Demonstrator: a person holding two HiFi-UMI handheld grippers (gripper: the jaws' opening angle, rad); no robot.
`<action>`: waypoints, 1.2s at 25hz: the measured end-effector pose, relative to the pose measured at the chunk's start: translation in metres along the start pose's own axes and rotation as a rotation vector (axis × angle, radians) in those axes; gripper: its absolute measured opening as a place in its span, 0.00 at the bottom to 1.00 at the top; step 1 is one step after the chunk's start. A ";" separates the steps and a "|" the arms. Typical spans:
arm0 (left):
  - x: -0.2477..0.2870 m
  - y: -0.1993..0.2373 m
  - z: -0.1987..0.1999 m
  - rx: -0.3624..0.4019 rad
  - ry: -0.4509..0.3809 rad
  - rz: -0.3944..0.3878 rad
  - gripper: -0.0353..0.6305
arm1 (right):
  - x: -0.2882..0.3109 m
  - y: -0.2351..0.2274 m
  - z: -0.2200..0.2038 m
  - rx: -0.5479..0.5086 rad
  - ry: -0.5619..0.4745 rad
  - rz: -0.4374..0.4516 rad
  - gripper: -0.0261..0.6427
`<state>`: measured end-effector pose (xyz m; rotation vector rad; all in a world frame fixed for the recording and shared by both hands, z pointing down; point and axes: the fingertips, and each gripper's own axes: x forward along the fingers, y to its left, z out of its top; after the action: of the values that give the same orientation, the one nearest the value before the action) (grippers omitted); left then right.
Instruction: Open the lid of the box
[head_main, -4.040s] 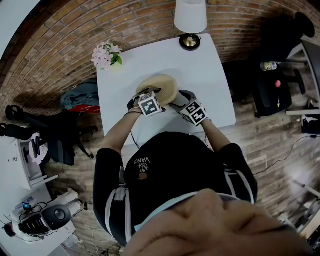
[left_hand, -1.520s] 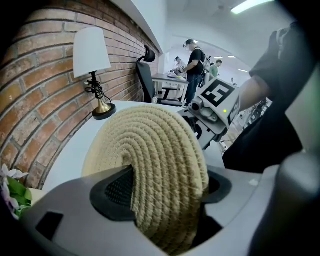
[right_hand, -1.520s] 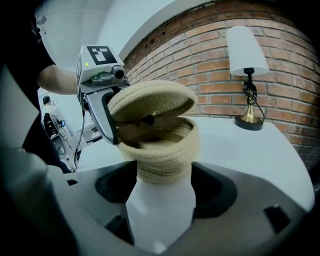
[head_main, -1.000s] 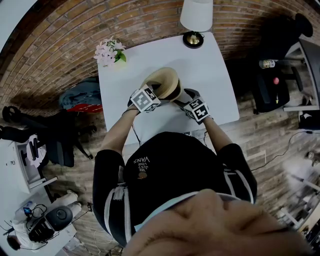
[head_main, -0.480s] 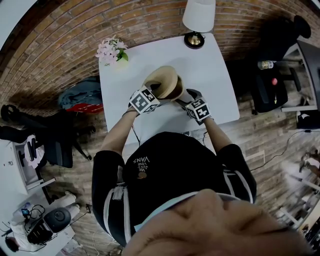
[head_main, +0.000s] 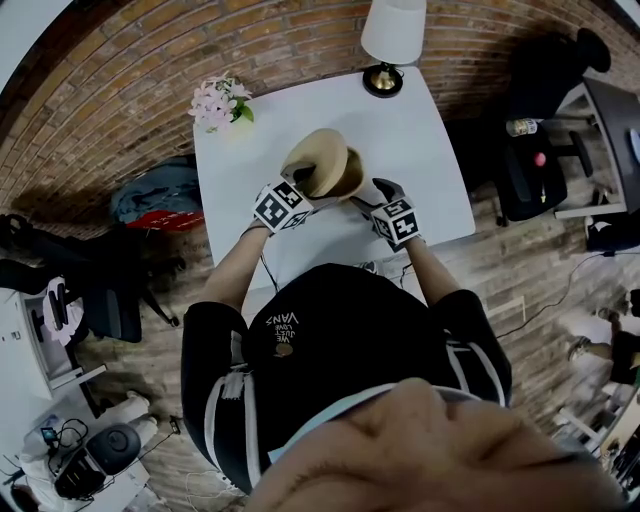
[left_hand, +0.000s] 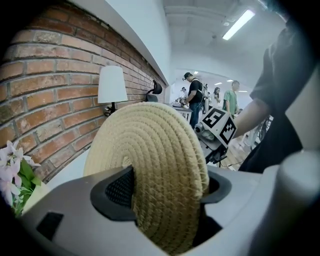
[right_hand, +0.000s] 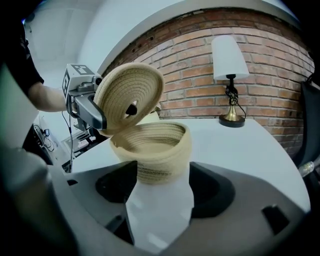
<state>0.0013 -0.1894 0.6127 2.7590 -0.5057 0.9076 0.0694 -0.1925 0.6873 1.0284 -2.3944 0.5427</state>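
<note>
Standing near the middle of the white desk (head_main: 425, 180), the round woven box (right_hand: 156, 150) is open at the top and its hollow inside shows. The right tool (right_hand: 162, 192) reaches in from the desk's near edge, and its two jaws are clenched on the lower wall of the box, one pad against each side.

The woven lid (left_hand: 150, 150) is lifted off the opening and tilted steeply, almost on edge, over the box's left side. Its underside faces the right tool. The lid's lower edge sits close to the box's left rim; whether the two touch cannot be told. The left tool (head_main: 303, 183) is grasping the lid by its rim, with one pad on each face of the disc.

A lamp (head_main: 392, 45) with a white shade and brass foot stands at the far right corner of the desk. A bunch of pink flowers (head_main: 217, 100) stands at the far left corner. A brick wall (right_hand: 190, 75) runs along the desk's far edge.
</note>
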 end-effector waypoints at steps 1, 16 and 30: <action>-0.002 0.000 0.001 -0.002 -0.013 0.002 0.58 | -0.002 0.000 0.001 0.007 -0.008 -0.005 0.51; -0.027 0.005 0.001 -0.044 -0.143 0.048 0.58 | -0.025 0.002 0.017 0.104 -0.073 -0.074 0.51; -0.056 0.016 -0.005 -0.109 -0.242 0.130 0.58 | -0.042 0.006 0.049 0.161 -0.208 -0.121 0.51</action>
<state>-0.0497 -0.1879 0.5835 2.7760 -0.7580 0.5527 0.0769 -0.1912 0.6228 1.3494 -2.4772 0.6203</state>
